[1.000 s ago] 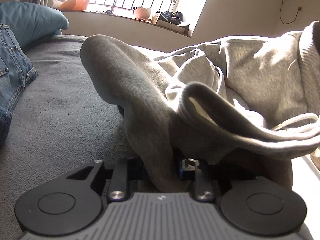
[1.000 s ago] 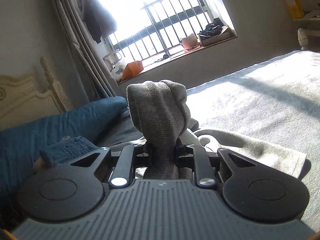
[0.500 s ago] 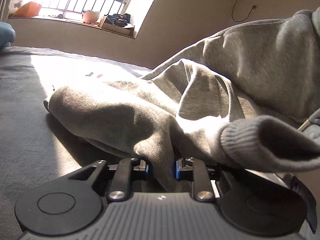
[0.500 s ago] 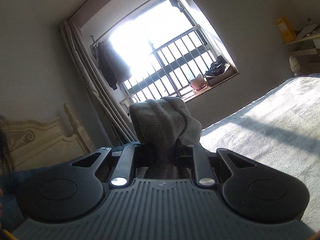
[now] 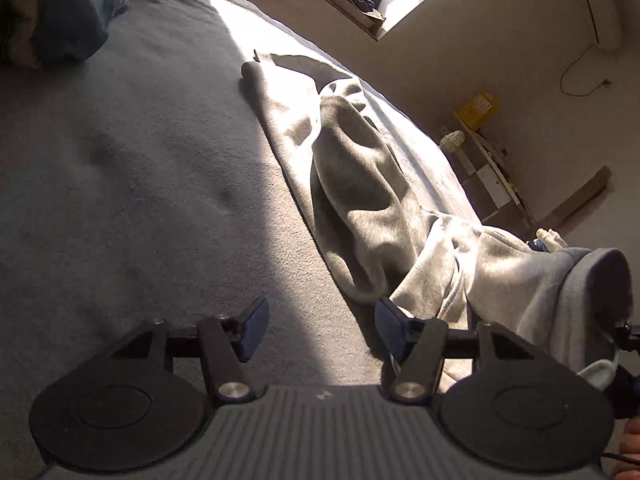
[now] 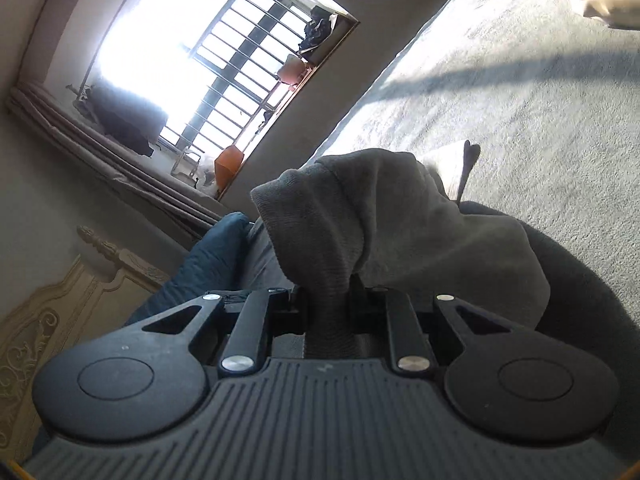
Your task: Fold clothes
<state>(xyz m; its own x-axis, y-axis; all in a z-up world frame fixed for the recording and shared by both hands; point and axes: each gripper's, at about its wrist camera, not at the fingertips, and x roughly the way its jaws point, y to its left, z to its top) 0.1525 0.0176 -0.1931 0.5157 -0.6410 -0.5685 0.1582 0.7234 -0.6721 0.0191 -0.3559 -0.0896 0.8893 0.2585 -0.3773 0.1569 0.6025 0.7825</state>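
A grey sweatshirt [image 5: 352, 184] lies stretched out on the grey bed cover [image 5: 132, 168], running away from me toward the window. My left gripper [image 5: 320, 324] is open and empty, just above the cover at the garment's near left edge. Its right finger [image 5: 390, 326] is close to the cloth. My right gripper [image 6: 326, 304] is shut on a ribbed edge of the same sweatshirt [image 6: 360, 220], holding it lifted. That lifted ribbed end also shows at the right in the left wrist view [image 5: 580, 292].
A blue pillow and jeans [image 5: 60, 12] lie at the bed's far left; the pillow also shows in the right wrist view [image 6: 212, 256]. A barred window [image 6: 224, 64] and cluttered sill stand beyond. A carved headboard [image 6: 60, 308] is at left. Shelves [image 5: 488, 164] stand by the far wall.
My left gripper has let go of the sweatshirt and opened; the cloth now lies on the bed. My right gripper has tilted and still holds its fold.
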